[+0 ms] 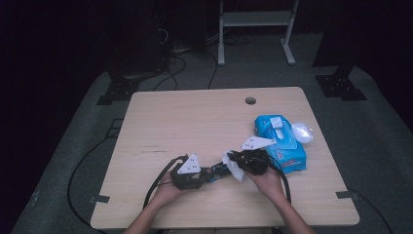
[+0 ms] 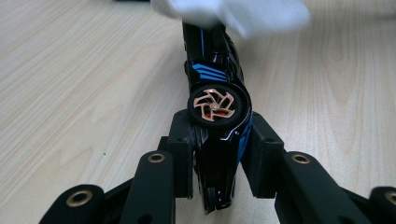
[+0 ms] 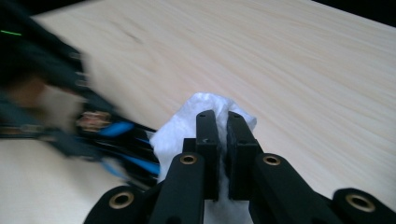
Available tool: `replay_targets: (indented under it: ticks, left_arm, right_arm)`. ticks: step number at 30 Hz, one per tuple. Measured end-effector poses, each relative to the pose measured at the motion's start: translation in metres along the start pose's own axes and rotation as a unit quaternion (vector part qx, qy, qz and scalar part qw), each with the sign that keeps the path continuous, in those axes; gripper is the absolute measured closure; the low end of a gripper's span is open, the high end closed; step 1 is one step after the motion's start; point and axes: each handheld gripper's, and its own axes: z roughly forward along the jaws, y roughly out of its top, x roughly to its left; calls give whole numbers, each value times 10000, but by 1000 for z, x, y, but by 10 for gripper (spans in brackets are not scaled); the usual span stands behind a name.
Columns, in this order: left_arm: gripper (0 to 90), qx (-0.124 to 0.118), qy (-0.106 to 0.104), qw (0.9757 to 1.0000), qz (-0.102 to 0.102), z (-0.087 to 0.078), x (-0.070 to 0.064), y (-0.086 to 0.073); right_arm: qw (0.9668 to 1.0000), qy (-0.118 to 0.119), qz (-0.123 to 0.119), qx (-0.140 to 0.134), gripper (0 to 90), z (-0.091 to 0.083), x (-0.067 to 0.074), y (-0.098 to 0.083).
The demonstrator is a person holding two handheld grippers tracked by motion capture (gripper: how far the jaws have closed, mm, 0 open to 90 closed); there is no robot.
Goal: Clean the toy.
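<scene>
While my left hand-held gripper (image 2: 215,163) pinches the black-and-blue toy car (image 2: 215,107) by its sides just above the counter (image 1: 195,117), I see my right hand-held gripper (image 3: 223,135) pressed together on a white wet wipe (image 3: 187,126) that touches the car's far end.

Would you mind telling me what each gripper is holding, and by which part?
The left gripper clamps the black toy car across its body at one end, beside a wheel. The right gripper pinches a bunched white wipe.
</scene>
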Motion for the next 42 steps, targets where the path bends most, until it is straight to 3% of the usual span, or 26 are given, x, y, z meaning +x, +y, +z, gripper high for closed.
replay_targets:
  ticks: [3, 5, 7, 8, 11, 13, 15, 17, 19, 20, 22, 26, 29, 30, 31, 33, 35, 38, 42]
  left_arm:
    - [674, -6, 6, 10000, -40, -1, 1, -1]
    - [674, 17, 27, 10000, -33, -3, 2, -2]
    - [675, 3, 38, 10000, -53, -3, 1, -2]
    - [674, -4, 39, 10000, -52, -3, 1, -2]
    - [674, -45, 11, 9999, -107, -2, 2, -3]
    - [674, -22, 22, 10000, -84, -3, 3, -3]
    - [674, -19, 42, 9999, -98, -5, 3, -4]
    - [674, -16, 51, 9999, -103, -6, 3, -5]
    - [674, 4, 53, 10000, -69, -7, 3, -5]
    - [674, 8, 63, 10000, -70, -7, 4, -5]
    - [674, 10, 70, 9999, -105, -7, 4, -5]
    - [674, -9, 95, 9999, -106, -7, 5, -6]
    - [674, 2, 130, 9999, -113, -9, 6, -7]
    - [674, -18, 139, 9998, -149, -9, 6, -7]
    - [675, -17, 146, 9998, -147, -9, 5, -8]
    - [675, -33, 149, 9998, -147, -9, 5, -8]
    - [675, -41, 134, 9998, -133, -8, 7, -7]
    - [675, -63, 138, 9998, -148, -7, 6, -7]
    - [675, -24, 155, 9998, -97, -7, 6, -6]
  right_arm:
    - [9998, 85, -159, 49, 851, 7, 10, 1]
    - [9999, 40, -56, 91, 851, 5, 4, 2]
    - [9990, -394, -54, 188, 851, -2, -7, 0]
    - [9985, -490, 77, 208, 851, -6, -15, -2]
    - [9986, -272, 448, 94, 851, -9, -26, -8]
    - [9994, -103, 342, 15, 850, -6, -20, -8]
    - [9997, -99, 206, 38, 850, -3, -14, -5]
    - [9997, -71, 243, 66, 850, -4, -17, -5]
    - [9990, -308, 243, 196, 850, -7, -24, -7]
    - [9985, -383, 307, 238, 850, -9, -28, -9]
    - [9983, -285, 506, 96, 851, -16, -34, -11]
    - [9991, 72, 403, -90, 849, -15, -23, -7]
    - [9996, 232, 126, 45, 846, -7, -14, -7]
    - [9996, 216, 179, 38, 847, -8, -18, -8]
    - [9994, 103, 318, 51, 848, -10, -24, -9]
    - [9991, -175, 369, 127, 848, -13, -32, -11]
    - [9983, -51, 582, -11, 849, -16, -37, -12]
    - [9992, 138, 375, -61, 849, -10, -23, -3]
    - [9991, 354, -108, 189, 851, 12, 6, 11]
